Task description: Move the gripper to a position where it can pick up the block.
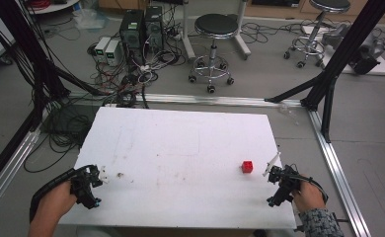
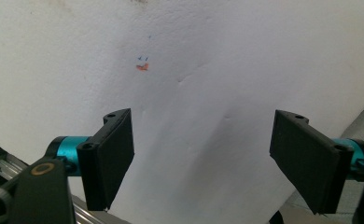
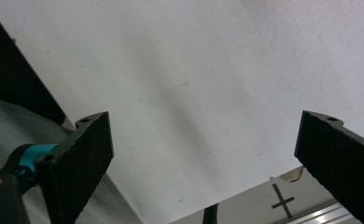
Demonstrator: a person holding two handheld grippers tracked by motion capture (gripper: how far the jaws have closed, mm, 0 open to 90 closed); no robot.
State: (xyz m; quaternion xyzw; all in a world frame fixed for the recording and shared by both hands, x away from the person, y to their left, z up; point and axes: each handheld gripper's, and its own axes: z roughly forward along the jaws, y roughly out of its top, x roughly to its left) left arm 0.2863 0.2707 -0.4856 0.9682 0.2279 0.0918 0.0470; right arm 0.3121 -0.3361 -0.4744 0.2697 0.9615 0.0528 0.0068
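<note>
A small red cube [image 1: 247,166] sits on the white table board [image 1: 180,143], toward its right side. My right gripper [image 1: 272,187] is just right of the cube near the board's front right corner, held in a hand. In the right gripper view it [image 3: 206,140] is open, with bare white board between the jaws. My left gripper [image 1: 97,187] rests at the front left corner, far from the cube. In the left gripper view it [image 2: 203,140] is open over bare board, and a small orange mark [image 2: 143,67] lies ahead of it.
A thin white stick [image 1: 272,163] pokes up beside the right gripper. Brown smudges [image 1: 119,174] mark the board near the left gripper. Beyond the table stand two stools [image 1: 214,29], computer towers [image 1: 141,29] and tangled cables. Black frame posts [image 1: 338,54] and metal rails flank the table.
</note>
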